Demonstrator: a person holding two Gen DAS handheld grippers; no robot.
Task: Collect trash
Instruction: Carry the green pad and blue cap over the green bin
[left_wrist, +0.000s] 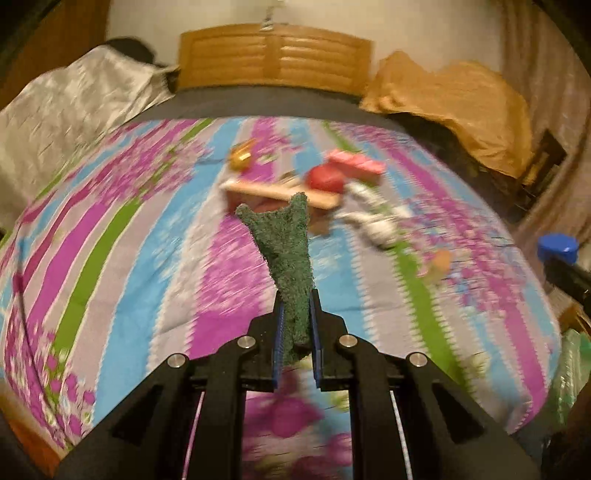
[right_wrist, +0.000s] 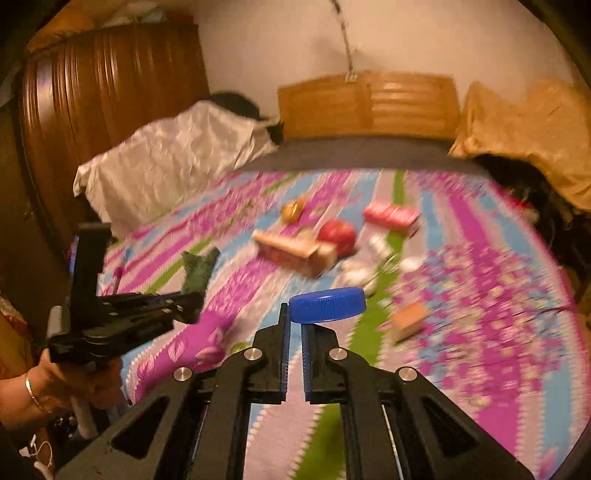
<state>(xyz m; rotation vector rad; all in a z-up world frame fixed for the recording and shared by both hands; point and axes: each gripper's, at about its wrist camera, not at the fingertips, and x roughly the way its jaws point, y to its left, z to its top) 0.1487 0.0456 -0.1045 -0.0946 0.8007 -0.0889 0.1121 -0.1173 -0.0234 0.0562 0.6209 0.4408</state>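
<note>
Two grips: green scrubber (left_wrist: 291, 258) btwn left jaws, blue cap (right_wrist: 327, 305) at right jaws' tips.

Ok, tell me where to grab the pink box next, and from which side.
Probably pinch the pink box across its narrow width, near the middle, coming from above. It lies flat on the bedspread, apart from the red round item. Blur hides detail.

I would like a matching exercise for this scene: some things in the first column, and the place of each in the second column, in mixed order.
Things:
1. green scrubber
2. blue bottle cap
3. red round object
4. silver cloth

Places:
A. on the bedsheet, beside the cardboard box
B. in the right claw
C. left of the headboard
D. in the left claw

Pairs: 1-D, 2-B, 3-A, 4-C
</note>
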